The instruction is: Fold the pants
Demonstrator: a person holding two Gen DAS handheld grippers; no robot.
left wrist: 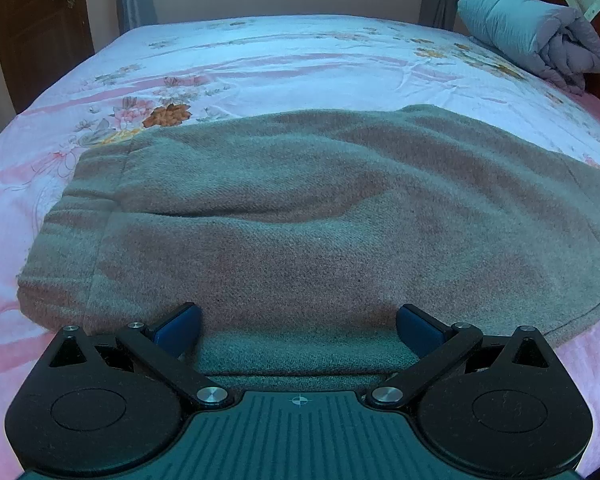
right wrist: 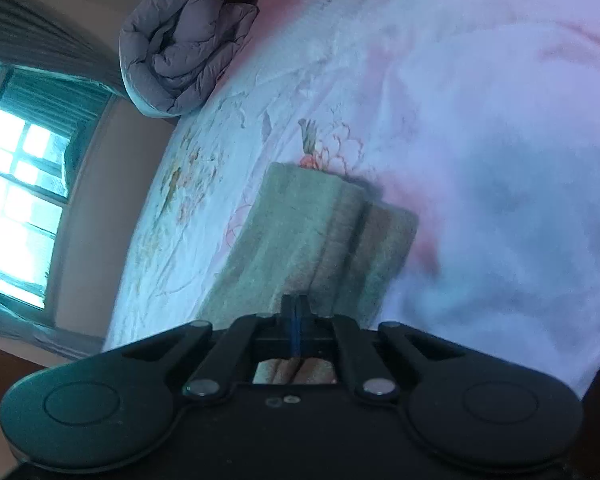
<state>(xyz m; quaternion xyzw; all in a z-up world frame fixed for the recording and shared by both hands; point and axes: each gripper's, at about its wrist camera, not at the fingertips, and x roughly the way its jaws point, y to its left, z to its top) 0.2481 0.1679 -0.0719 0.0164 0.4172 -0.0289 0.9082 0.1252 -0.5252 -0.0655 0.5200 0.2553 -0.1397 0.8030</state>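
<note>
R tool [right wrist: 296,312] closed on pants [right wrist: 312,232]

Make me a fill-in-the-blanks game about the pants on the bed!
1. The pants lie on a bed sheet printed with ____.
2. The left gripper has its jaws ____.
3. The right gripper has its jaws ____.
4. The rolled-up grey ____ sits at the far corner of the bed.

Missing words: flowers; open; shut; quilt
</note>
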